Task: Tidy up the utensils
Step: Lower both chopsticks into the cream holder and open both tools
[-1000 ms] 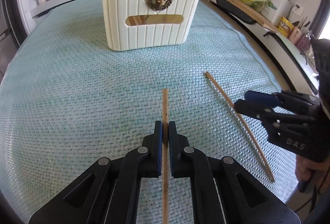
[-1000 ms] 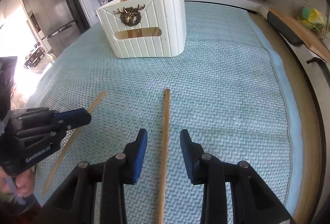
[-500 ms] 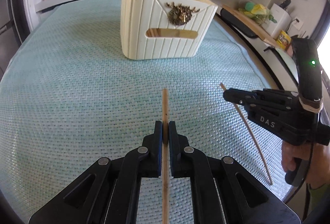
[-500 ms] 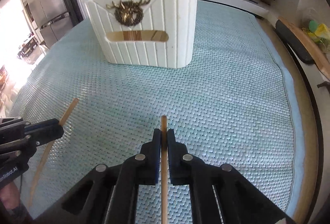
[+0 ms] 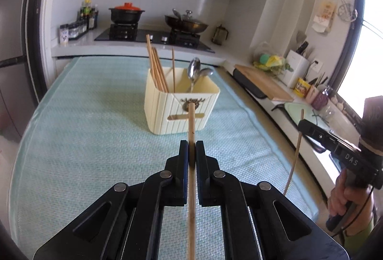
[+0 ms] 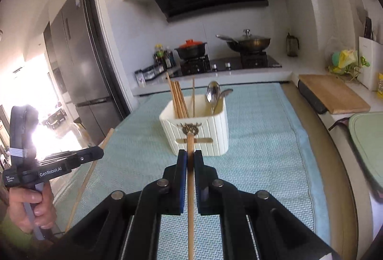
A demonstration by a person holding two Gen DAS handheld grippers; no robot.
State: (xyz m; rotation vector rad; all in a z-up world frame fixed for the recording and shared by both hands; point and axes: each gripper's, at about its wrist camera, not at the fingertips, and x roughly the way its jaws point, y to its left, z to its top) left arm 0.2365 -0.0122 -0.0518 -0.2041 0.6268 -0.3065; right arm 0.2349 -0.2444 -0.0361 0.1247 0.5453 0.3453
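Observation:
My left gripper (image 5: 190,143) is shut on a wooden chopstick (image 5: 191,121) and holds it above the mat, pointing at the cream utensil holder (image 5: 182,109). My right gripper (image 6: 190,152) is shut on a second chopstick (image 6: 190,140), also lifted and pointing at the holder (image 6: 203,138). The holder has several chopsticks (image 5: 156,68) at its left and two metal spoons (image 5: 195,71) at its right. Each gripper shows in the other's view: the right one (image 5: 304,124) with its chopstick (image 5: 296,152), the left one (image 6: 98,152) with its chopstick (image 6: 93,169).
A light blue woven mat (image 5: 83,140) covers the table. Behind it is a stove with a black pot (image 5: 126,13) and a wok (image 5: 185,24). A wooden cutting board (image 5: 263,83) and counter clutter lie to the right. A fridge (image 6: 79,63) stands at left.
The right gripper closed on its chopstick. Both grippers then lifted their chopsticks off the mat and tilted up, so the views now look level across the kitchen.

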